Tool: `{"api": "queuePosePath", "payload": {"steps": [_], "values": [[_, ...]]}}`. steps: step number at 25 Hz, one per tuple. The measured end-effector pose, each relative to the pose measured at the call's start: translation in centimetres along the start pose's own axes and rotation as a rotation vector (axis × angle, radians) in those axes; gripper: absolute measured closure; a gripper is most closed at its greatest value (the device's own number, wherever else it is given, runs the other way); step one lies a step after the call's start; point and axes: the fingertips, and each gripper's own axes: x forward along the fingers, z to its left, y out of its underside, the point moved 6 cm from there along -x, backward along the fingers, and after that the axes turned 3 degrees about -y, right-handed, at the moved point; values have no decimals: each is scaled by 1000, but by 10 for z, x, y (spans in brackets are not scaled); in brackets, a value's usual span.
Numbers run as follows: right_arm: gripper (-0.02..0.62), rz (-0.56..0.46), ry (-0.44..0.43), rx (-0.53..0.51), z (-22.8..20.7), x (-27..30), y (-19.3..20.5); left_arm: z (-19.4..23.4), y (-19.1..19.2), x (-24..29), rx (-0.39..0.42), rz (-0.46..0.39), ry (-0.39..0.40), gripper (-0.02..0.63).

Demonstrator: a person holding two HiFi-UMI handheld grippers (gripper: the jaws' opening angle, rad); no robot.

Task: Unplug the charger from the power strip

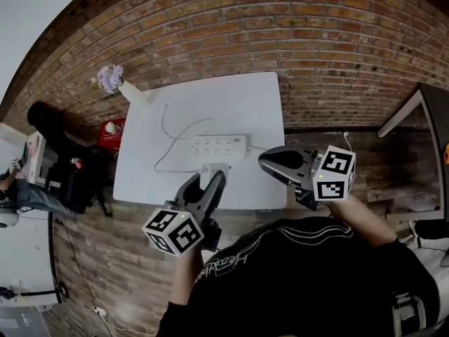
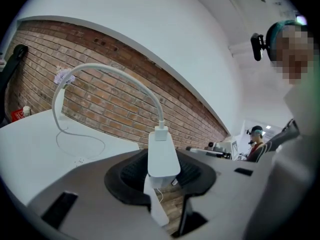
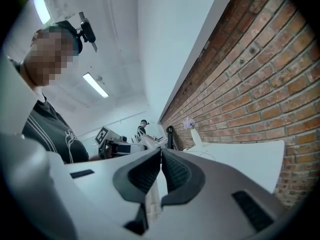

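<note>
No text can be read clearly. A pale script print (image 1: 226, 267) crosses the person's black shirt (image 1: 316, 279), too warped to make out. The cubes on the left gripper (image 1: 212, 180) and right gripper (image 1: 268, 161) bear only black-and-white square markers.

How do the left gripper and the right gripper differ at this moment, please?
The left gripper is shut on the white charger with its cable; the right gripper is shut on nothing. The left gripper faces the brick wall; the right gripper points along it. Both carry marker cubes.
</note>
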Motion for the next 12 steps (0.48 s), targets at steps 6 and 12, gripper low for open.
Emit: {"api": "queuePosePath", "payload": {"steps": [6,12], "values": [[595,-12,41,37,37,17,9,1,-5,-35,-8,1,46,471],[597,-28,101,59,62,24,26,7,6,-55,-19,14,75,471]]}}
